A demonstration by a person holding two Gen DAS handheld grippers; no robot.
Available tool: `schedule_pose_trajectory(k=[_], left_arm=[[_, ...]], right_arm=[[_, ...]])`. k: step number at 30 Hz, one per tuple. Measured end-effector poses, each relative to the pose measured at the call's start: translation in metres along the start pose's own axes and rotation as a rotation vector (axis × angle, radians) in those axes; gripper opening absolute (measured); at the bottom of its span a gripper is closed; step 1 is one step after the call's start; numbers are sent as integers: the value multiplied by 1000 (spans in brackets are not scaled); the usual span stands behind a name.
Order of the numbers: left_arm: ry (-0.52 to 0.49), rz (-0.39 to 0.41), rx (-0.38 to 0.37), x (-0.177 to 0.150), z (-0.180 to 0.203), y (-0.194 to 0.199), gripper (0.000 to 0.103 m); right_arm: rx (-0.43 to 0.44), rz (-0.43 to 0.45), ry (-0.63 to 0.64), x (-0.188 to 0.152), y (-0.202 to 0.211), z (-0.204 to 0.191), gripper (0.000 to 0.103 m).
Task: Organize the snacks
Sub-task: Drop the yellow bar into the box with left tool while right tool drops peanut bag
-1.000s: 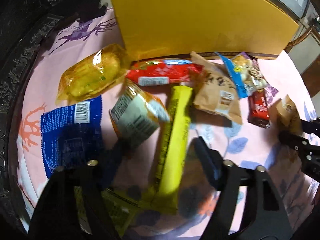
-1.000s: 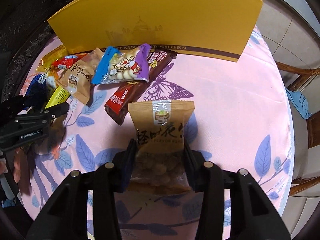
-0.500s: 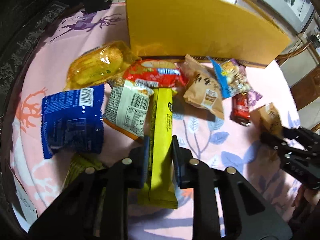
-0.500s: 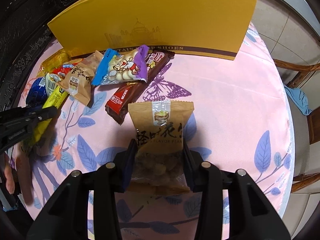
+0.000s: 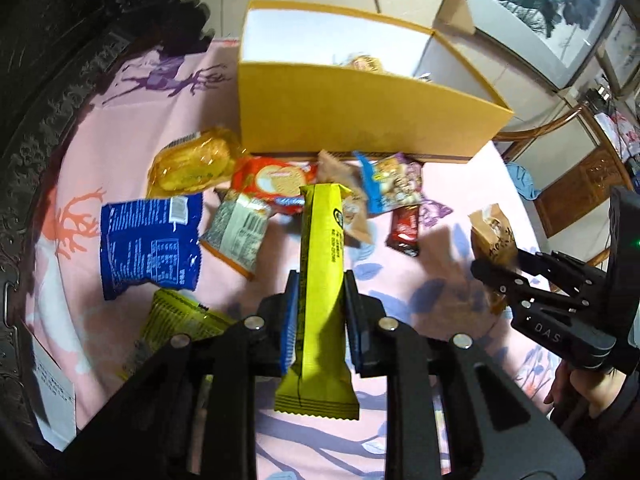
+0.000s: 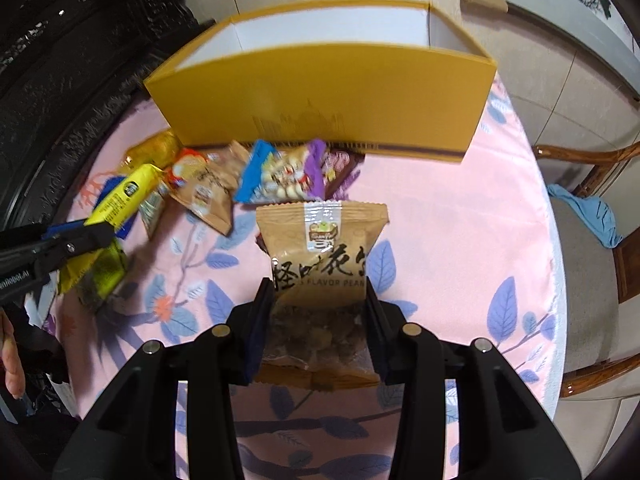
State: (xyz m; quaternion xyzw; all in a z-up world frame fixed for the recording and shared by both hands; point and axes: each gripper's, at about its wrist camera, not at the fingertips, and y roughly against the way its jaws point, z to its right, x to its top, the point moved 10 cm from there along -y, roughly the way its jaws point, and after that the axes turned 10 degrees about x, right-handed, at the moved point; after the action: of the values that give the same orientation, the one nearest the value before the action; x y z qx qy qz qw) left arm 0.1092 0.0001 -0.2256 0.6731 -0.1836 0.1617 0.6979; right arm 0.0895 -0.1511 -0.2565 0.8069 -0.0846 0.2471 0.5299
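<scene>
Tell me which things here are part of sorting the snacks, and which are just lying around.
Part of the job:
- long yellow snack bar in the left gripper
- brown peanut packet in the right gripper
- open yellow cardboard box
- blue foil snack bag

Lying about:
- light blue cloth on the wooden chair

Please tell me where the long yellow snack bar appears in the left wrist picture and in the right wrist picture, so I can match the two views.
Left wrist view: the long yellow snack bar stands in the lower centre, clamped between the left gripper fingers.
Right wrist view: it lies at the left edge, pointing up and right from the left gripper.
Shared landmark: the open yellow box at the back of the table, top centre in both views.
</scene>
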Motion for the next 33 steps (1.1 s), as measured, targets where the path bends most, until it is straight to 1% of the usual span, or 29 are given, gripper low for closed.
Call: schedule_pose_trajectory(k=[4,7,9,10,12,13,14,15,19,21,23,27,28,29,30,31,32,33], left_arm=[[-9,18,-2,12,8,6,21],[0,47,-3,34,8,11,21],[16,91,-6,61,6,18,21],[23,115,-7,75,6,22,21],[28,181,-1,113,7,33,21],[25,201,5,129,8,35,21],[24,215,13,144,8,35,21],[26,223,18,157,8,34,21],[27,236,35,199,10,27,21],[19,244,45,216,12,25,21],[22,248,49,223,11,24,21],[28,251,55,235,9,21,22],[29,253,59,238,8,21,30],[29,248,59,241,8,19,41],[31,246,64,242,6,18,84],[57,261,107,248,-2,19,92],[68,272,103,252,-5,21,94],[78,272,85,254,-7,23,96]], right_arm=[[7,30,18,14,6,-10,43],[13,57,29,32,9,-12,43],[18,85,31,55,14,-11,43],[19,112,32,75,18,-10,43],[22,151,30,104,25,-11,43],[25,185,29,128,31,-11,43],[21,202,32,140,33,-11,43],[15,231,38,161,38,-11,43],[3,286,53,209,49,-11,43],[0,302,57,220,53,-11,43],[-8,316,57,229,56,-9,43],[-16,328,46,235,56,-3,43],[-25,334,40,239,55,0,44],[-31,340,37,241,56,2,44],[-41,348,35,245,56,5,54],[-59,351,37,250,56,8,65],[-96,353,34,255,57,11,68],[-100,353,32,257,58,12,68]])
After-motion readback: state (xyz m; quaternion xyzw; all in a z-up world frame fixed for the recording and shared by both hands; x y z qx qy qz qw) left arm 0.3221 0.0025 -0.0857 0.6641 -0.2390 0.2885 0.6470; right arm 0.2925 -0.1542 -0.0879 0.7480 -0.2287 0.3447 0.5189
